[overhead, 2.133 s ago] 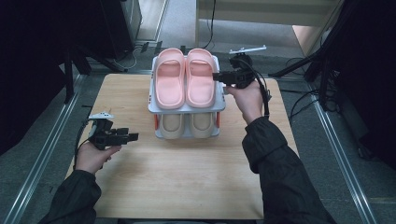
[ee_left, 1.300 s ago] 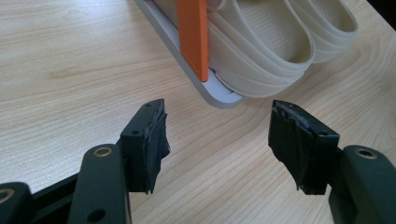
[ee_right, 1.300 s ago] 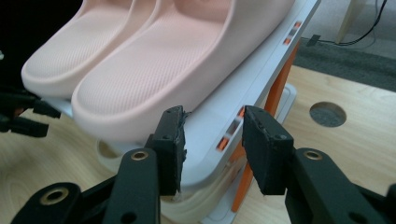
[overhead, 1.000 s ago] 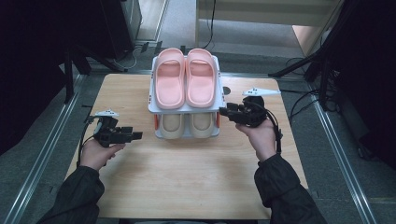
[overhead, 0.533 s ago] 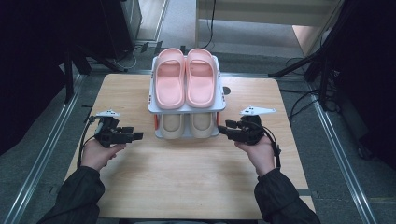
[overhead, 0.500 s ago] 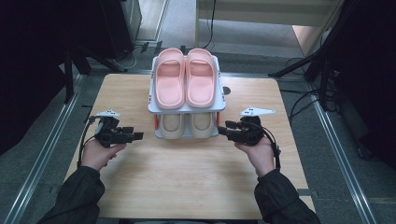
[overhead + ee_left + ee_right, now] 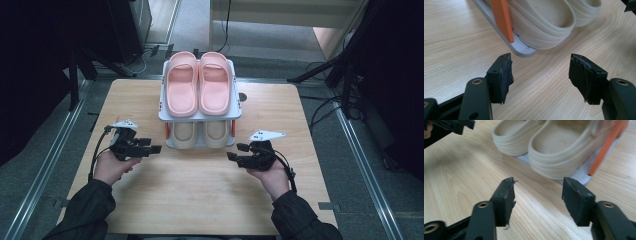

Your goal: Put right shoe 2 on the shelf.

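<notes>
The two-tier shoe rack (image 7: 200,116) stood at the middle of the wooden table (image 7: 200,200) – pink slippers (image 7: 199,82) on its top shelf, beige slippers (image 7: 199,134) on the lower one, toes toward the person. The left gripper (image 7: 155,149) lay low near the rack's left front corner, jaws apart and empty. The right gripper (image 7: 235,152) sat near the right front corner – its jaws had just been opening, nothing between them, pointed at the beige pair beside an orange post (image 7: 607,146)
</notes>
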A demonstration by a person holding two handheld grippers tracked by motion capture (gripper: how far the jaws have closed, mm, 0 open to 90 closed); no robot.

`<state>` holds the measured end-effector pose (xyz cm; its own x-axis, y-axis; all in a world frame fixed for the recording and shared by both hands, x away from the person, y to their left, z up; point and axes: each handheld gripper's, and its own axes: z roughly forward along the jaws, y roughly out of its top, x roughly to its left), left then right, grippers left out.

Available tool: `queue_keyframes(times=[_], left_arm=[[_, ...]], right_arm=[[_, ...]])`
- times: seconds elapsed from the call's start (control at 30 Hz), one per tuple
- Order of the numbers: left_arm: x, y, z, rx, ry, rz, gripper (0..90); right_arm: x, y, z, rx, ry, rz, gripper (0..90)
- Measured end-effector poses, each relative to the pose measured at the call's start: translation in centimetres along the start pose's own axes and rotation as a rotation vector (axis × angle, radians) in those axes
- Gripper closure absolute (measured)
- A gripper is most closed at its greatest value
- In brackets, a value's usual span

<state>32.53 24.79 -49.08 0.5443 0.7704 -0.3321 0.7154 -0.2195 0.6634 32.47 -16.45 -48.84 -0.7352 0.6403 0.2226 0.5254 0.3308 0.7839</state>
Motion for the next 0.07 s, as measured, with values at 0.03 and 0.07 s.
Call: queue_keyframes(times=[0.03,0.07], left_arm=[[-0.16,0.0,0.15,0.0,0.002,-0.003,34.1],[-0.42,-0.07,0.33,-0.01,0.009,0.003,32.8]], right_arm=[[0.15,0.03,0.18,-0.003,0.011,-0.012,39.0],[0.23,0.04,0.28,-0.002,0.019,-0.019,37.1]])
